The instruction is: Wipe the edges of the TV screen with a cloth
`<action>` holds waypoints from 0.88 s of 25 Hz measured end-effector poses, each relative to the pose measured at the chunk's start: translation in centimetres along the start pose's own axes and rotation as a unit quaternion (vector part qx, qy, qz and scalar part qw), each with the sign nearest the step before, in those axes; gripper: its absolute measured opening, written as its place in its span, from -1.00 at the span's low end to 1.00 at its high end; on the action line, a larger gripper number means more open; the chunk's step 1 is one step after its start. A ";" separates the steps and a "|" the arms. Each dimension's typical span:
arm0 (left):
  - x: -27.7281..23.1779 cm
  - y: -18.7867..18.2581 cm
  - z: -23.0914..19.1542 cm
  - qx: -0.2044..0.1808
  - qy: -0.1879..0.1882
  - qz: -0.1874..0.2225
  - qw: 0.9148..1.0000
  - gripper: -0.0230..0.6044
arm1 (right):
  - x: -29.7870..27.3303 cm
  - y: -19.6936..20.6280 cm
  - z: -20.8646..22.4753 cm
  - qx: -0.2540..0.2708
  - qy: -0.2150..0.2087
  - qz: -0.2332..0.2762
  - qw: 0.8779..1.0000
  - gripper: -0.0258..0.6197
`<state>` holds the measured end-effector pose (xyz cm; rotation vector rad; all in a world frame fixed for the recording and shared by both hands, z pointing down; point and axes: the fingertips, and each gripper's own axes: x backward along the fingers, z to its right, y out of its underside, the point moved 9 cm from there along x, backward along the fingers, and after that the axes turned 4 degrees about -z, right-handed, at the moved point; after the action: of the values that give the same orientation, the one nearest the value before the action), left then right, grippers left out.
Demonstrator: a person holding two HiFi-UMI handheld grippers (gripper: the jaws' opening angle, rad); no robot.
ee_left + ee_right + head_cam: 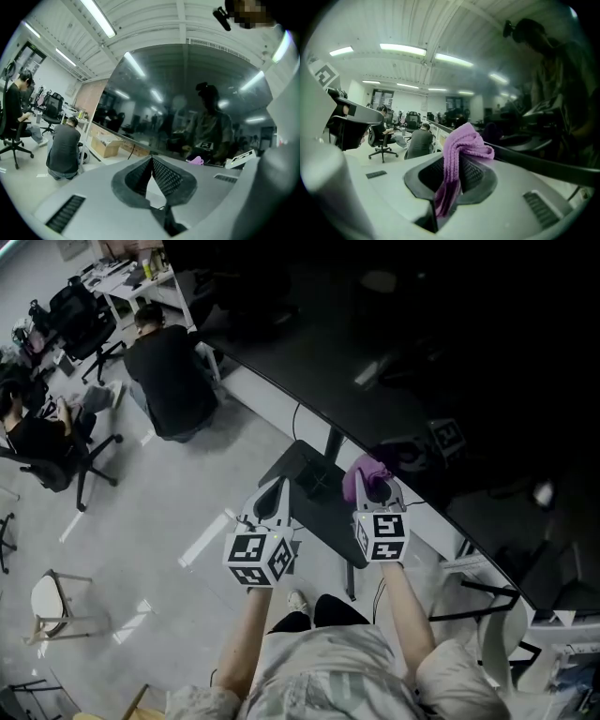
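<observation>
1. A person in a dark top [169, 381] crouches on the pale floor [159, 521].
2. Another person [33, 432] sits in a black office chair [86, 465] at far left.
3. A white stool [49, 601] stands apart, lower left.
4. A cardboard box [107, 144] sits near the crouching person.

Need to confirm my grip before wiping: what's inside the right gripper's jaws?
A purple cloth is pinched in the right gripper, bunched up above the jaws with a tail hanging below. The stretch clamped between them is hidden.

cloth [362, 474] in the right gripper [380, 487], before the tv screen [422, 343]; left gripper [277, 491] alongside.
</observation>
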<state>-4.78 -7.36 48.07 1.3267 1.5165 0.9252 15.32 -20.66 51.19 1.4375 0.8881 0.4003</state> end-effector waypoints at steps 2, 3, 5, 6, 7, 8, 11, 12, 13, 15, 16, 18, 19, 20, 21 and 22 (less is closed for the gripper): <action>-0.7 -0.3 -1.0 -0.001 -0.002 0.004 1.000 -0.88 | -1.1 -0.2 -0.6 0.000 0.001 0.002 1.000 -0.73; -1.1 -0.4 -1.4 -0.004 -0.002 0.006 1.000 -0.88 | -1.7 -0.4 -0.8 0.002 0.001 0.004 1.000 -0.73; -2.1 -0.6 -2.2 -0.007 -0.002 0.010 1.000 -0.88 | -3.1 -0.8 -1.2 0.003 0.001 0.009 1.000 -0.73; -2.5 -0.7 -2.6 -0.006 -0.003 0.012 1.000 -0.88 | -3.8 -1.0 -1.5 0.002 0.001 0.011 1.000 -0.73; -2.9 -0.9 -3.1 -0.004 -0.005 0.013 1.000 -0.88 | -4.5 -1.3 -1.8 0.000 0.001 0.012 1.000 -0.73; -3.3 -1.1 -3.6 -0.003 -0.006 0.014 1.000 -0.88 | -5.2 -1.5 -2.2 -0.001 0.001 0.014 1.000 -0.73; -4.5 -1.9 -5.0 -0.011 -0.009 0.019 1.000 -0.88 | -7.3 -2.1 -3.1 0.001 -0.001 0.022 1.000 -0.73; -4.9 -2.1 -5.5 -0.013 -0.010 0.020 1.000 -0.88 | -8.1 -2.2 -3.4 0.002 -0.002 0.024 1.000 -0.73; -5.2 -2.4 -6.1 -0.013 -0.012 0.021 1.000 -0.88 | -8.9 -2.4 -3.7 0.002 -0.003 0.027 1.000 -0.73; -5.6 -2.9 -7.5 -0.013 -0.018 0.025 0.999 -0.88 | -10.5 -2.7 -4.4 -0.002 -0.003 0.031 1.000 -0.73; -5.7 -3.2 -8.2 -0.015 -0.022 0.028 0.999 -0.88 | -11.3 -2.9 -4.9 -0.005 -0.004 0.033 0.999 -0.73; -6.0 -3.9 -9.8 -0.019 -0.031 0.035 0.999 -0.88 | -12.9 -3.4 -5.7 -0.008 -0.009 0.039 0.999 -0.73; -6.2 -4.3 -10.7 -0.021 -0.036 0.037 0.998 -0.88 | -13.7 -3.7 -6.2 -0.008 -0.012 0.042 0.999 -0.73; -6.3 -4.8 -11.7 -0.021 -0.041 0.040 0.998 -0.88 | -14.4 -4.0 -6.7 -0.010 -0.015 0.043 0.999 -0.73; -6.5 -5.3 -12.7 -0.021 -0.046 0.042 0.998 -0.88 | -15.3 -4.3 -7.3 -0.011 -0.018 0.044 0.999 -0.73; -6.8 -5.8 -13.8 -0.020 -0.050 0.045 0.998 -0.88 | -16.1 -4.7 -7.9 -0.011 -0.021 0.045 0.999 -0.73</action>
<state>-19.56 -14.62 48.10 1.4006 1.3646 0.9265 -1.90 -27.57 52.10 1.4641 0.7847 0.4448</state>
